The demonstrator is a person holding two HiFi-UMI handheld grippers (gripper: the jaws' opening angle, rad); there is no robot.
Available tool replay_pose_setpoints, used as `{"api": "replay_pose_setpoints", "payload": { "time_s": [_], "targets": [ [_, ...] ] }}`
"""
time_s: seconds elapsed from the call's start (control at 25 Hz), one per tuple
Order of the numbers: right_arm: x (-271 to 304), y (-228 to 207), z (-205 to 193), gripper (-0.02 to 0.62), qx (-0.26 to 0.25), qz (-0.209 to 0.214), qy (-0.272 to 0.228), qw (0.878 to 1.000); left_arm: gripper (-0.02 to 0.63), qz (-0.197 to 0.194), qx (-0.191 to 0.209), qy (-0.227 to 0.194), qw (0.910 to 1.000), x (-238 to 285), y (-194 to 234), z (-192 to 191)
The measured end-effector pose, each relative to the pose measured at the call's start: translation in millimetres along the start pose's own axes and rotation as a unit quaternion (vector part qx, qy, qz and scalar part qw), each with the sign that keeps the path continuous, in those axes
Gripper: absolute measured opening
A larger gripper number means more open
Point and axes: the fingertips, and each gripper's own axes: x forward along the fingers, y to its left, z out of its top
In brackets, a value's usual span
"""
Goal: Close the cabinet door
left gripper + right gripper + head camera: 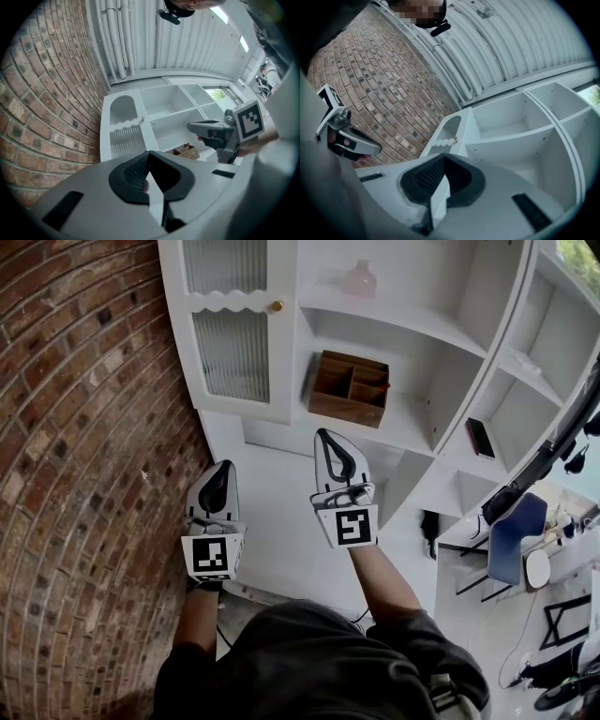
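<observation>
Wooden box on white shelf

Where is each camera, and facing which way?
Head view: on the person's head, steeply down at the white ribbed-glass cabinet door; shows left gripper, right gripper, forearms.
Left gripper view: on left gripper, facing the door; shows own jaws, right gripper.
Right gripper view: on right gripper, facing white shelves; shows own jaws, left gripper.
Shared: all three see the door.

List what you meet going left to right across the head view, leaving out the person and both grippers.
brick wall → cabinet door → wooden box → blue chair
</observation>
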Motion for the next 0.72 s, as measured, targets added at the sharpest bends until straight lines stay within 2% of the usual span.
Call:
{"api": "replay_pose_setpoints", "payload": {
  "time_s": [0.72],
  "targets": [
    [-2.2, 1.5, -2.8, -0.002, 0.004, 0.004, 0.005, 1.000, 0.002, -0.002, 0.004, 0.000, 1.0000, 0.3, 0.4, 0.5]
  ]
}}
